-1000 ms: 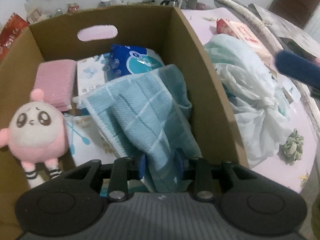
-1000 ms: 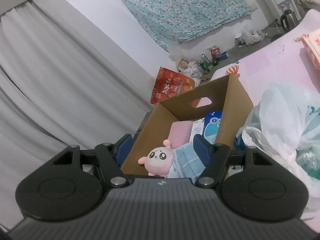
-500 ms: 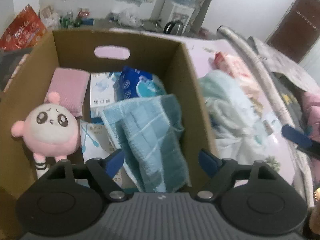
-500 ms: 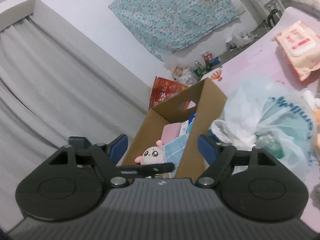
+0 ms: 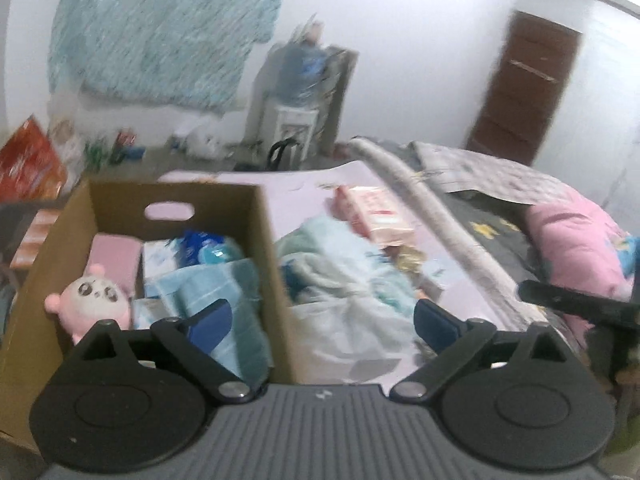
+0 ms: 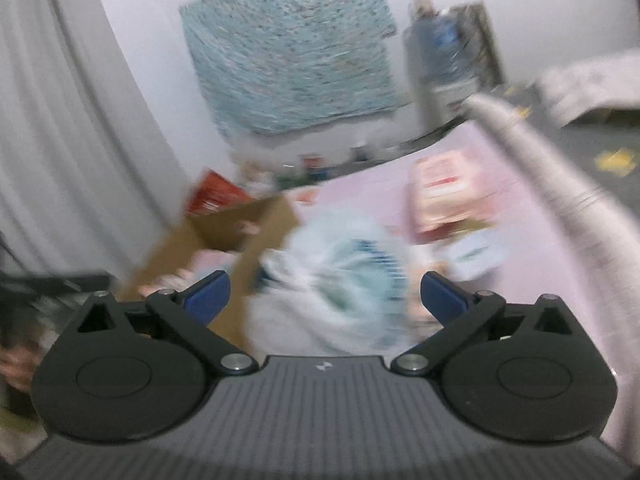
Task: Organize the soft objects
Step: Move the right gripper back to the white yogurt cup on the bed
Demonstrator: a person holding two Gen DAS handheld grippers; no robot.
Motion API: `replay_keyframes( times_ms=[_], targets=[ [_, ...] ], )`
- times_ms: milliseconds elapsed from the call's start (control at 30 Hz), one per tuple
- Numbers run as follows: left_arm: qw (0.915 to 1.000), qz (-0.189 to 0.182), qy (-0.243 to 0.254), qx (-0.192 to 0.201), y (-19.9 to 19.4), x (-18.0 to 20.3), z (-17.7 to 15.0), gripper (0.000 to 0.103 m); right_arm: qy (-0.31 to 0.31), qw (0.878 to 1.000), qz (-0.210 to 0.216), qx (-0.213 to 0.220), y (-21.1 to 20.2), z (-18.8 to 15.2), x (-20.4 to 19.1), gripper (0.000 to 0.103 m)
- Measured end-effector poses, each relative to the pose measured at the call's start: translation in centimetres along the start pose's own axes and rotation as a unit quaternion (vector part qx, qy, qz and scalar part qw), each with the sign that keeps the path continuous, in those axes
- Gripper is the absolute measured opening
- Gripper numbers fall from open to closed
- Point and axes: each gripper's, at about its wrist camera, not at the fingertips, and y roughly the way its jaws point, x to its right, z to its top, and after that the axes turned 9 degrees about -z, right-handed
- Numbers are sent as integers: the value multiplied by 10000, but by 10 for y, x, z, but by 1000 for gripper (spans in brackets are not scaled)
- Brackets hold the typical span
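A cardboard box [image 5: 268,232] stands at the left on a pink table. Inside it lie a light blue towel [image 5: 224,288], a pink and white plush toy [image 5: 94,294], a pink cloth [image 5: 114,254] and blue tissue packs [image 5: 208,246]. My left gripper [image 5: 322,320] is open and empty, held back above the box's right wall. A white plastic bag with teal fabric [image 6: 340,276] lies right of the box [image 6: 244,220]; it also shows in the left wrist view [image 5: 348,292]. My right gripper [image 6: 326,296] is open and empty, in front of the bag. The right wrist view is blurred.
A pink wipes pack [image 5: 372,210] lies behind the bag, also in the right wrist view [image 6: 440,188]. A grey rolled mat [image 5: 432,208] runs along the table's right side. A pink pillow [image 5: 576,248] lies far right. A water dispenser [image 5: 308,80] stands at the wall.
My left gripper let go of the blue towel, opened wide and pulled back and up from the box. My right gripper swung right, from facing the box to facing the plastic bag.
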Motion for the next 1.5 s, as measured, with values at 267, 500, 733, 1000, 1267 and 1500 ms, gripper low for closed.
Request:
replay_keyframes(
  times_ms=[267,500,733,1000,1267,1500],
  targets=[
    [9985,-522,85,140,6,60,-26,103,-1615,9738,-1602,80,-26,-27,10,102],
    [9963,-738,44,443,31,96,-51,103,-1778,9711,-1590,36,-34,-47,28,102],
    [9983,-359,165,418,63,123,-67,103,-1494,9731,-1723,318,-45,-66,50,102],
    [9982,-196,564,106,93,148,-76,103,-972,9822,-1491,608,-49,-75,77,102],
    [9960,159,883,14,124,154,-84,103,-514,9870,-1267,849,-45,-75,98,102],
    [9919,143,1251,157,144,161,-82,103,-346,9869,-1409,702,-28,-71,114,102]
  ],
)
